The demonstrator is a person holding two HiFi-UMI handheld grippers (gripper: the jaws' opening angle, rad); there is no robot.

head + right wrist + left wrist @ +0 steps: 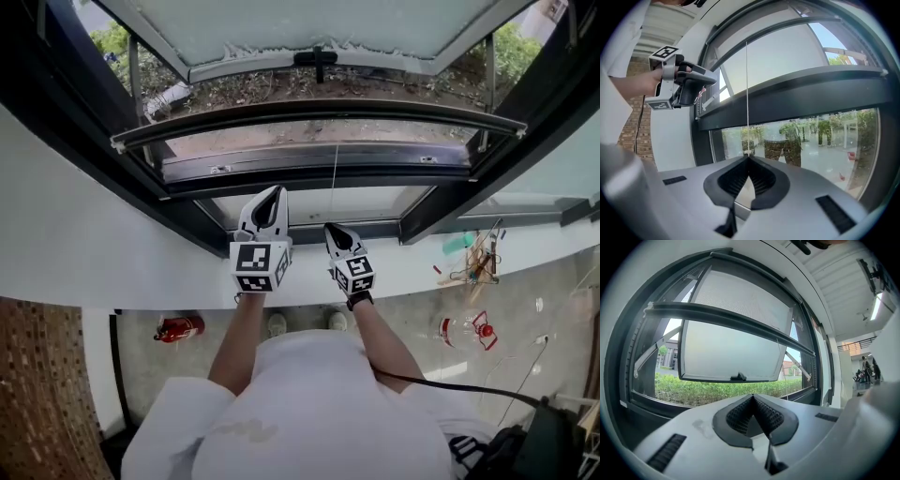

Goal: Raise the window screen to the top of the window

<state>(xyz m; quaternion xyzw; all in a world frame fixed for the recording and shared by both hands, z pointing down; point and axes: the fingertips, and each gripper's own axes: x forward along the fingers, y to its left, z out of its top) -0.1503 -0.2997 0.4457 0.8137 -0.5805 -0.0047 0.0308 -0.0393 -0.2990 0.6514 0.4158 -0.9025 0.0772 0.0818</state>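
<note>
The window screen [740, 294] is a fine grey mesh held flat inside a dark metal frame [637, 376]. It covers only the upper part of the opening. Its lower edge is a straight dark bar [726, 317] that crosses the window partway up. Below the bar a sash [726, 352] of pale frosted glass tilts outward, with a small black handle [738, 377] on its bottom rail. A clipped green hedge [717, 391] runs outside.

A thin white cord [746, 93] runs taut and straight up from the right gripper [748, 157], passing in front of the bar. That gripper's jaws are pinched together on the cord's lower end, where a small knot or bead sits right at the tips.

The left gripper [752, 396] is held by a hand [637, 84] just beside the right one, in front of the window. Its jaws meet tip to tip and clamp nothing. The black pads [738, 416] are rubbery with a studded grid texture and form a narrow V. The shell around them is smooth grey plastic with ribbed black slots.

Each gripper carries a white cube [253, 265]. The only print on the cubes is blocky black-and-white square patterns.
</note>
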